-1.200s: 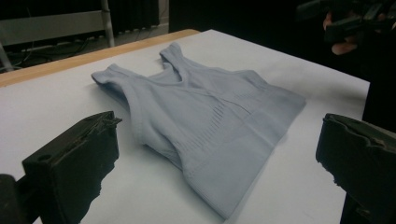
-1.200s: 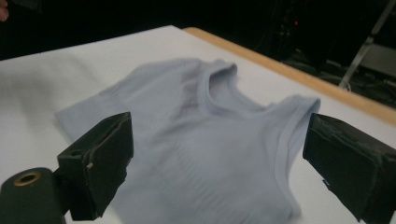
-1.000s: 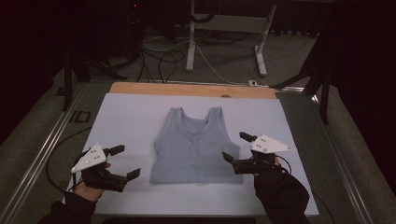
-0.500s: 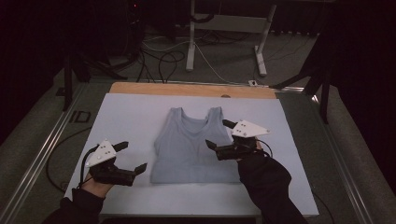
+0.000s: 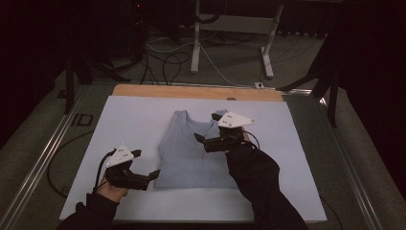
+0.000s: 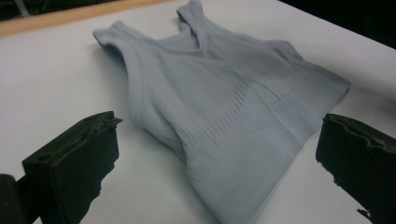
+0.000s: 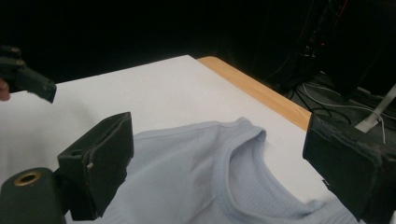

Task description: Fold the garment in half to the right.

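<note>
A pale blue-grey sleeveless knit top point(image 5: 194, 151) lies flat near the middle of a white rectangular table surface point(image 5: 134, 115), straps toward the far wooden edge strip point(image 5: 191, 92), hem toward the person.

Left gripper point(image 5: 147, 165), black with a grey three-cornered plate: held low at the near left, its jaws spread wide with nothing between them. In the left gripper view the hem corner of the top point(image 6: 233, 140) lies on the table ahead of the gap, apart from both jaws. Compared with half a second ago, this gripper has edged rightward, its tips now just beside the garment's near left corner.

Right gripper point(image 5: 207, 129), same build: jaws parted and empty, poised above the upper right part of the garment, close to the neckline. In the right gripper view the ribbed neck opening point(image 7: 243, 163) sits between and beyond the jaws; whether they touch the fabric cannot be told. Since the earlier pictures it has travelled from beside the top's right edge inward and toward the straps, the dark sleeve point(image 5: 258, 177) now crossing the lower right of the garment.
</note>
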Demonstrator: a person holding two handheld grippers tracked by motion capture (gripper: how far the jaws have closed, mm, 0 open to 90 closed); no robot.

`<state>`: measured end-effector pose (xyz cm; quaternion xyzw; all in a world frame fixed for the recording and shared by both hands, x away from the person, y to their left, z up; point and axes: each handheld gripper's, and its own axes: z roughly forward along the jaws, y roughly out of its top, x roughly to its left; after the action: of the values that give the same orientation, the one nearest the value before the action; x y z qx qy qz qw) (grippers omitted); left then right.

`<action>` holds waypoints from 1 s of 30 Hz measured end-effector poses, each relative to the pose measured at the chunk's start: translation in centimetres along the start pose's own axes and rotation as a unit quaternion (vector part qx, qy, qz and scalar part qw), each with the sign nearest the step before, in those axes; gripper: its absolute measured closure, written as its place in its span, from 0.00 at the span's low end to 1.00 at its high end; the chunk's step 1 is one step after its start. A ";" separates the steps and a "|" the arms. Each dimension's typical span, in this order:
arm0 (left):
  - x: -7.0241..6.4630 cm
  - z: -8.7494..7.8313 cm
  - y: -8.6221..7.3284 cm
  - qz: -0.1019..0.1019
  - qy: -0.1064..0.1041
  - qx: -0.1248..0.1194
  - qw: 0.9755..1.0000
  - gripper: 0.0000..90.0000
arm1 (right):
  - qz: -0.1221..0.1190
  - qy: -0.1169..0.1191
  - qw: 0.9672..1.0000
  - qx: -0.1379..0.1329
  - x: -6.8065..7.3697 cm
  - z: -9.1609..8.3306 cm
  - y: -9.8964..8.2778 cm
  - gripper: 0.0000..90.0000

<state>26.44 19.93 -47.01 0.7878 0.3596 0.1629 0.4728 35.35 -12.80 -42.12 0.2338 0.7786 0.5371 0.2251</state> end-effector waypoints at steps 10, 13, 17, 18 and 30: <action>0.3 2.3 -1.2 -0.024 -0.010 0.047 0.999 0.00 | 0.000 0.011 1.000 0.013 0.4 2.7 -0.2 0.10; 0.3 2.8 -1.4 -0.026 -0.016 0.065 0.997 0.01 | 0.000 0.014 1.000 0.014 0.5 2.9 -0.3 0.10; 0.1 3.7 -1.9 -0.030 -0.036 0.104 0.993 0.05 | 0.001 0.017 1.000 0.016 0.5 3.2 -0.5 0.10; 0.1 3.9 -2.0 -0.029 -0.036 0.108 0.993 0.07 | 0.000 0.018 1.000 0.018 0.6 3.2 -0.5 0.10; 0.8 5.3 -3.0 -0.055 -0.070 0.145 0.985 0.31 | -0.002 0.022 1.000 0.022 0.7 3.5 -0.7 0.10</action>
<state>28.96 18.07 -52.32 0.8365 0.3883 0.0268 0.3856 36.80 -10.06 -43.97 0.2254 0.7953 0.5244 0.2041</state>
